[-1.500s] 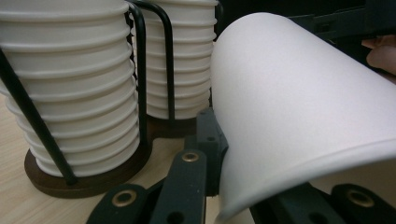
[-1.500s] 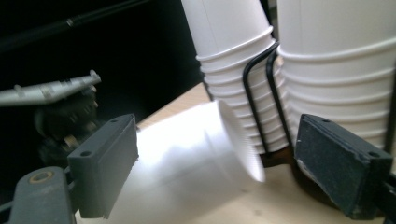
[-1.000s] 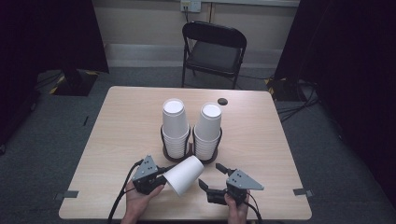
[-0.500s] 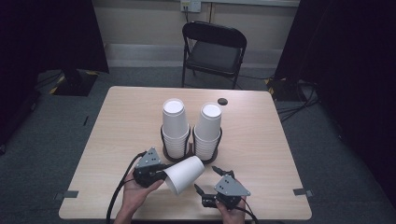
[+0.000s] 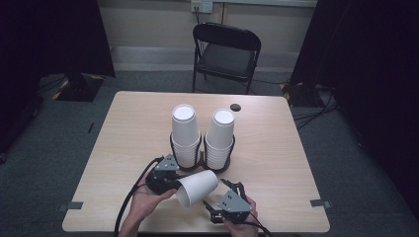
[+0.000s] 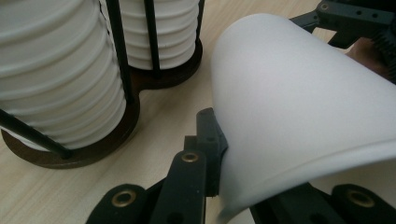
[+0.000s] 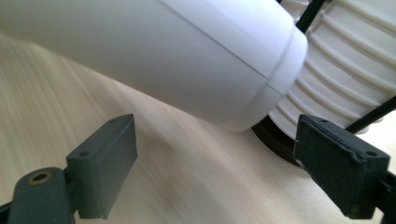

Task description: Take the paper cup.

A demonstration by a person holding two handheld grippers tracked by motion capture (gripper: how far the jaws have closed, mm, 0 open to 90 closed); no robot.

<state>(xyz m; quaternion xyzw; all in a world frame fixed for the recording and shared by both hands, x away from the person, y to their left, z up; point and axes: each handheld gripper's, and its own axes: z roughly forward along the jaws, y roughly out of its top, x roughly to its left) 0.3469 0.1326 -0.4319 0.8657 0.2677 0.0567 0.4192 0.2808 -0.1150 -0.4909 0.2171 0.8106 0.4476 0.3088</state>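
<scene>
A single white paper cup (image 5: 197, 187) lies tilted on its side above the table's near edge, its mouth towards me. My left gripper (image 5: 174, 186) is shut on the cup's wall at the rim (image 6: 299, 107), with one black jaw pressed against the outside. My right gripper (image 5: 223, 201) is below and to the right of the cup with its jaws wide open. In the right gripper view the cup (image 7: 187, 60) hangs just above the open gripper (image 7: 224, 163), and nothing is between the pads (image 7: 109, 156). Two stacks of white cups (image 5: 185, 133) (image 5: 220, 136) stand upside down in a black wire holder (image 5: 202, 160).
The holder's dark wooden base (image 6: 116, 135) is close behind the held cup. A small dark disc (image 5: 235, 106) lies at the table's far side. A black folding chair (image 5: 225, 54) stands beyond the table. Black cables (image 5: 131, 197) trail off the near edge.
My right gripper has drawn back towards the near edge and to the left, ending under the cup's far end. My left gripper has lifted slightly, still holding the cup.
</scene>
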